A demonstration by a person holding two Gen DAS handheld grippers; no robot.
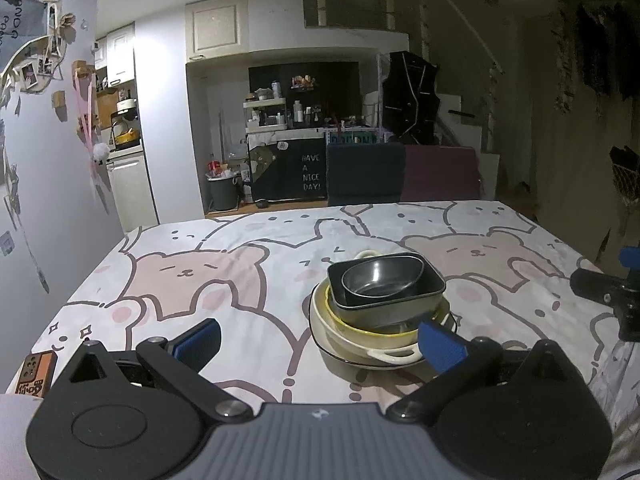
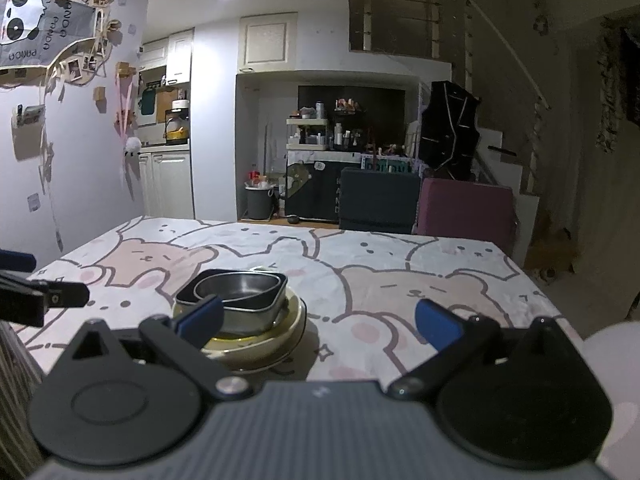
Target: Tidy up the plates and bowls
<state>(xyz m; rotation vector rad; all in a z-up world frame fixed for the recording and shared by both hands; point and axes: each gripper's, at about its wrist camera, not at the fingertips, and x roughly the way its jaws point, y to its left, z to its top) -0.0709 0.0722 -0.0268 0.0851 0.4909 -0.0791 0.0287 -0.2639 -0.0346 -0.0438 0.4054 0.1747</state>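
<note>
One stack of dishes stands on the bear-print tablecloth (image 1: 224, 272). A round dark metal bowl (image 1: 380, 278) sits inside a dark rectangular dish (image 1: 394, 304), which rests in a cream bowl with a yellow rim (image 1: 360, 334) on a white plate (image 1: 320, 312). My left gripper (image 1: 320, 342) is open just in front of the stack, its right fingertip beside the cream bowl's handle. In the right wrist view the same stack (image 2: 244, 304) lies ahead on the left, and my right gripper (image 2: 318, 318) is open with nothing between its fingers.
A small orange-and-black card (image 1: 34, 372) lies at the table's near left corner. A dark chair (image 1: 364, 174) and a maroon chair (image 1: 440, 174) stand at the far edge. A wall runs along the left. The other gripper shows at each view's edge (image 1: 608, 292) (image 2: 36, 292).
</note>
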